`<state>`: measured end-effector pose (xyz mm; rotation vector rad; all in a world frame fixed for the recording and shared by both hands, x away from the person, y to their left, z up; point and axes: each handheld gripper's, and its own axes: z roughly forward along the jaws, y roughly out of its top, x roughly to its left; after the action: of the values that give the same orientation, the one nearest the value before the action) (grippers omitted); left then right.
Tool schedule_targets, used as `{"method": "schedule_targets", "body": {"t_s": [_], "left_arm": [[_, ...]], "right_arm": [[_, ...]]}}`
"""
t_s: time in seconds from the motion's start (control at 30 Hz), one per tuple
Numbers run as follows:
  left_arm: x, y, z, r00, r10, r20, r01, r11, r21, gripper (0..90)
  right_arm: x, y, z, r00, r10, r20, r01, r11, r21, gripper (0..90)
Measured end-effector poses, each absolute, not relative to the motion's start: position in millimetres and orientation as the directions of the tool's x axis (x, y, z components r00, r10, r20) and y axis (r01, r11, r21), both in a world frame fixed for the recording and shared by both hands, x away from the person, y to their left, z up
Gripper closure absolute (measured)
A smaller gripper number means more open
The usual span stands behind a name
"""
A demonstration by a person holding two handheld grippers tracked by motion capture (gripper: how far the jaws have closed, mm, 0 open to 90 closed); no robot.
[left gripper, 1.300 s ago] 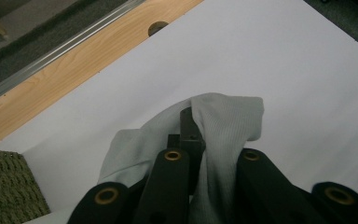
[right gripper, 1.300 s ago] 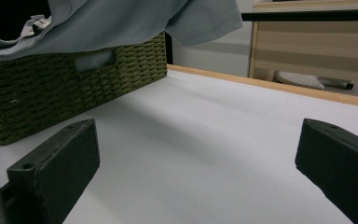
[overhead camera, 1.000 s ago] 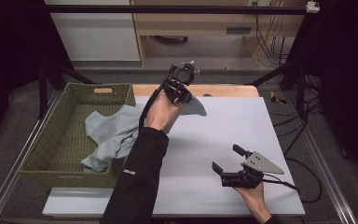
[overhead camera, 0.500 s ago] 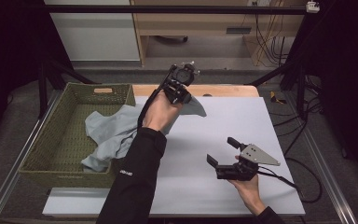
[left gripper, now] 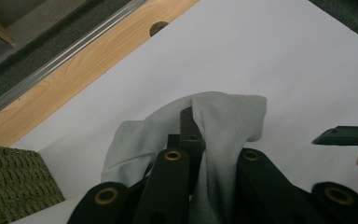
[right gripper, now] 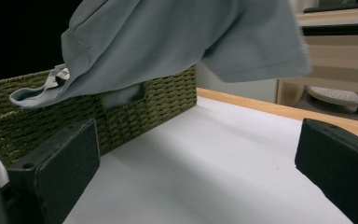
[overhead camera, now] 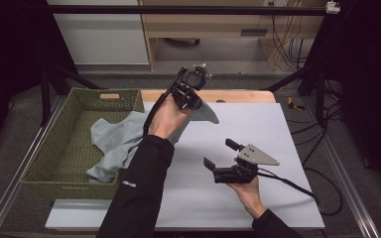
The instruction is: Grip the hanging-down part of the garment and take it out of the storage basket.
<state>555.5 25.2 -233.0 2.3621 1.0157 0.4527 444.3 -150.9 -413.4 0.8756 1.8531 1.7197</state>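
Left gripper view is showing the left gripper point(left gripper: 193, 140) pinching a fold of the pale grey-blue ribbed cloth garment point(left gripper: 223, 121), lifting it above the white table top point(left gripper: 284, 56). The rest is trailing into the green woven basket point(overhead camera: 54, 148). Nearer the person, the right gripper point(overhead camera: 221, 154) is hovering with jaws spread wide, holding nothing.

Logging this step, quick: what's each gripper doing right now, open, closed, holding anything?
Left gripper: closed on the grey garment, lifting it from the basket.
Right gripper: open, holding nothing, low over the table.
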Motion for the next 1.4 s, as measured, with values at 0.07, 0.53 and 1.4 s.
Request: {"method": "schedule_targets", "body": {"t_s": [0.07,0.53,1.4], "left_arm": [[554.7,26.1,-231.7,0.661,0.744,0.095,0.568,-0.579,0.584,85.7],[552.6,27.6,-228.6,0.662,0.743,0.103,0.564,-0.584,0.584,85.8],[551.2,26.4,-228.4,0.664,0.739,0.112,0.561,-0.592,0.579,85.8]], "right_arm": [[446.4,-142.6,-413.5,-0.700,0.708,0.095,0.144,0.010,0.990,0.4],[459.9,-105.7,-410.2,-0.716,0.692,0.089,0.139,0.017,0.990,0.3],[484.8,-37.8,-404.9,-0.745,0.666,0.037,0.075,0.029,0.997,2.0]]}}
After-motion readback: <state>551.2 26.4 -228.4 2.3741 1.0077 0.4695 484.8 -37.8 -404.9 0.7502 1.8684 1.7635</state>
